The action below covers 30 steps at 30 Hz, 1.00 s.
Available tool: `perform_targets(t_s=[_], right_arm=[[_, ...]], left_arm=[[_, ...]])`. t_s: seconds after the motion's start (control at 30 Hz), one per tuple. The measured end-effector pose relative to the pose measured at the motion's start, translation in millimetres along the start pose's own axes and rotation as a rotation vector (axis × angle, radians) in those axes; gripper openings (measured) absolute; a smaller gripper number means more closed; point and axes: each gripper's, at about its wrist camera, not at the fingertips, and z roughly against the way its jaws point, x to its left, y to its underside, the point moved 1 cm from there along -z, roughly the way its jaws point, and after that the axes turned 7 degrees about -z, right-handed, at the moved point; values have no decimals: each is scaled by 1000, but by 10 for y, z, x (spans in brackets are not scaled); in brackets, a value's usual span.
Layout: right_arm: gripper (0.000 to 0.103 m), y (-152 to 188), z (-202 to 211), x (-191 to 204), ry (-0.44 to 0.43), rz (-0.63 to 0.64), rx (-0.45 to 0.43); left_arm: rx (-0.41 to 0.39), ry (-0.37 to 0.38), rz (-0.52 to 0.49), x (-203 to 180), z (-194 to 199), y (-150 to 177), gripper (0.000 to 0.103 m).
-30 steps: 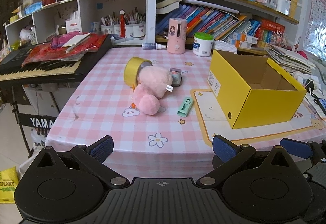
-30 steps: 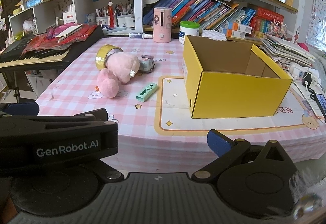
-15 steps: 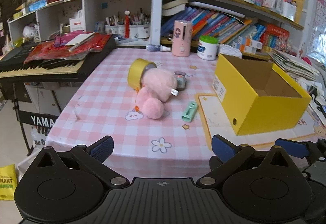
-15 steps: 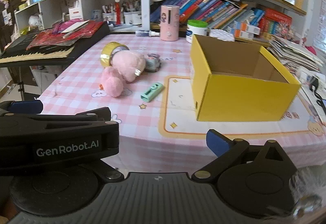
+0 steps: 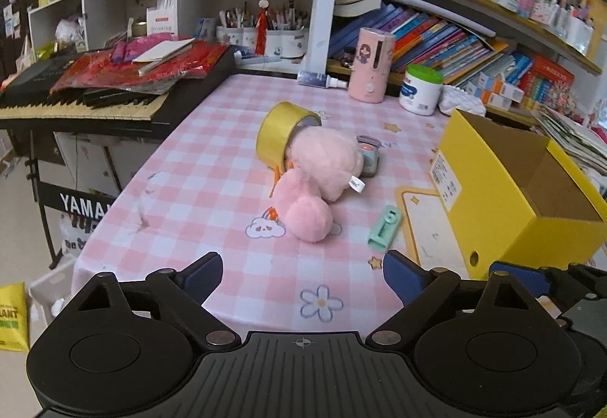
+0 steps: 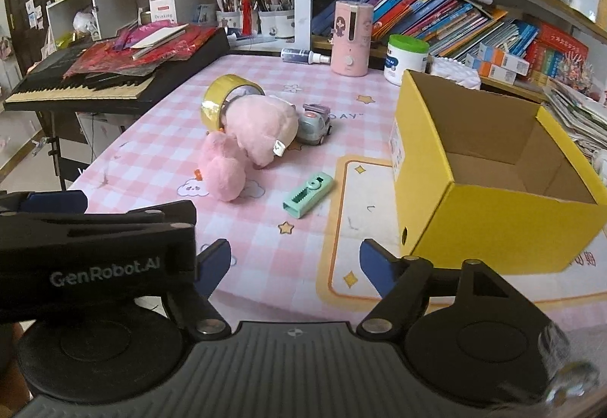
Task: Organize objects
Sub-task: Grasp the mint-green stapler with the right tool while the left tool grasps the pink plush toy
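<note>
Grippers: left gripper (image 5: 302, 272) and right gripper (image 6: 295, 264) both empty, jaws apart, just narrowing; plush toy (image 6: 250, 139) lies beside yellow box (image 6: 493, 228).

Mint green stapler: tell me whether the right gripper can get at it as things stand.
Probably yes. The stapler lies alone on the tablecloth, apart from the plush and yellow box, and the right gripper is empty, its jaws just narrowed.

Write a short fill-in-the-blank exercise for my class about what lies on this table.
1. The box is coloured ____.
2. The tape roll leans against the pink ____.
3. Inside, the box is ____.
4. Between the plush and the box lies a ____ stapler.

Missing words: yellow; plush; empty; green
</note>
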Motion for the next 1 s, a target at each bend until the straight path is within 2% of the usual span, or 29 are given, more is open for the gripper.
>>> perform_targets(t_s=[0.2,0.37,0.43,0.6,0.77,1.0], right_arm=[[74,-175,-361,-66,-9,7,37],[56,-321,-664,-111,-44,-6,70],[52,-372,-774,-107,-39,-9,81],[51,-497,-1097,-120,16,-29,81],[45,-551,-1416,-168,21,-69,137],[41,-586,-1667,-140,18,-21,172]], left_arm=[[30,-24,43,62,-269,-158,93],[36,-68,84,155,-408,-270,93],[31,-78,94,188,-439,-303,93],[28,-73,125,259,-531,-365,93],[40,-62,134,288,-673,-439,93],[68,-39,122,261,-915,-516,93]])
